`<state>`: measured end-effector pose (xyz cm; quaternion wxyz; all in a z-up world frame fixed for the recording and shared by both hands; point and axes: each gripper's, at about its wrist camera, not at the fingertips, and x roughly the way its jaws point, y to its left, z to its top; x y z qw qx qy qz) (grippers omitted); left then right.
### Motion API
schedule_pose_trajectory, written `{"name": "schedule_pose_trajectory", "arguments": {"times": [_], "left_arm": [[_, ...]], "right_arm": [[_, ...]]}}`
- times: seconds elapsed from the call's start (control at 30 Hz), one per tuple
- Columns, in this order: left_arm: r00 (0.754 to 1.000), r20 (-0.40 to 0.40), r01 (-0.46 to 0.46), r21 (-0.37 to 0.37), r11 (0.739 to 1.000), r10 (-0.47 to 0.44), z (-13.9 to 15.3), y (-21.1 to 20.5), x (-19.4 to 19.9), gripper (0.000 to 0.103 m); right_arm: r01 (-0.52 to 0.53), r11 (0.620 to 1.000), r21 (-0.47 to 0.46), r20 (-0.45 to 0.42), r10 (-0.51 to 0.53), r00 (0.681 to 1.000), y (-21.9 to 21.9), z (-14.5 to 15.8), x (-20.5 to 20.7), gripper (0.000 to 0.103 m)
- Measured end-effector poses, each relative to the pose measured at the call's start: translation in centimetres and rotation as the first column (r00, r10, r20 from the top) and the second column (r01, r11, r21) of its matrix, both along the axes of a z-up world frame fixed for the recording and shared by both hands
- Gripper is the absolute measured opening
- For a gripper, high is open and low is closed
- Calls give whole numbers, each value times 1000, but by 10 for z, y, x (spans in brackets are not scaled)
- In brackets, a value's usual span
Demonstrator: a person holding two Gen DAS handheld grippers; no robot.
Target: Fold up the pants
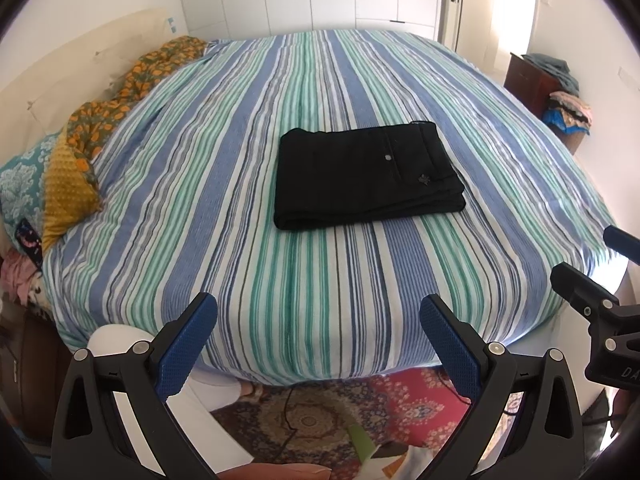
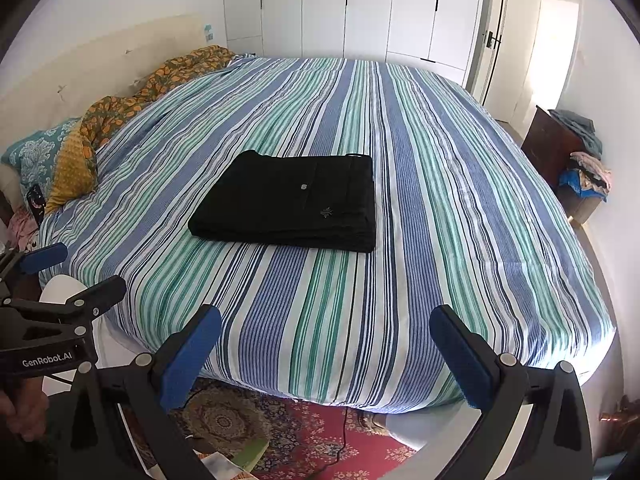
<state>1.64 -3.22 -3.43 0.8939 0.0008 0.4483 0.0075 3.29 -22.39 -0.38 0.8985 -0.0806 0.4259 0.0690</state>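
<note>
Black pants [image 1: 366,174] lie folded into a flat rectangle on the striped bed [image 1: 224,184], back pocket button facing up. They also show in the right wrist view [image 2: 292,202]. My left gripper [image 1: 318,316] is open and empty, held back at the bed's near edge, well short of the pants. My right gripper [image 2: 326,328] is open and empty too, also at the near edge. Each gripper shows at the side of the other's view: the right gripper [image 1: 596,276], the left gripper [image 2: 72,276].
Orange patterned blanket [image 1: 132,80] and pillows [image 1: 60,184] lie along the headboard at the left. A dark cabinet with piled clothes [image 2: 576,156] stands at the right. A red patterned rug [image 2: 304,436] with a cable and papers covers the floor below. White wardrobes [image 2: 348,8] stand behind.
</note>
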Motion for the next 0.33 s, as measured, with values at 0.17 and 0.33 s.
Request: {"name": "schedule_pose_trajectory", "arguments": {"times": [0.17, 0.33], "left_arm": [[1000, 1, 10, -7, 1000, -10, 0, 0, -1, 102], [1000, 19, 15, -21, 1000, -15, 3, 0, -4, 102]], "right_arm": [[-1, 1000, 4, -7, 1, 1000, 0, -2, 0, 103], [-4, 1000, 6, -18, 4, 1000, 1, -4, 1, 103]]}}
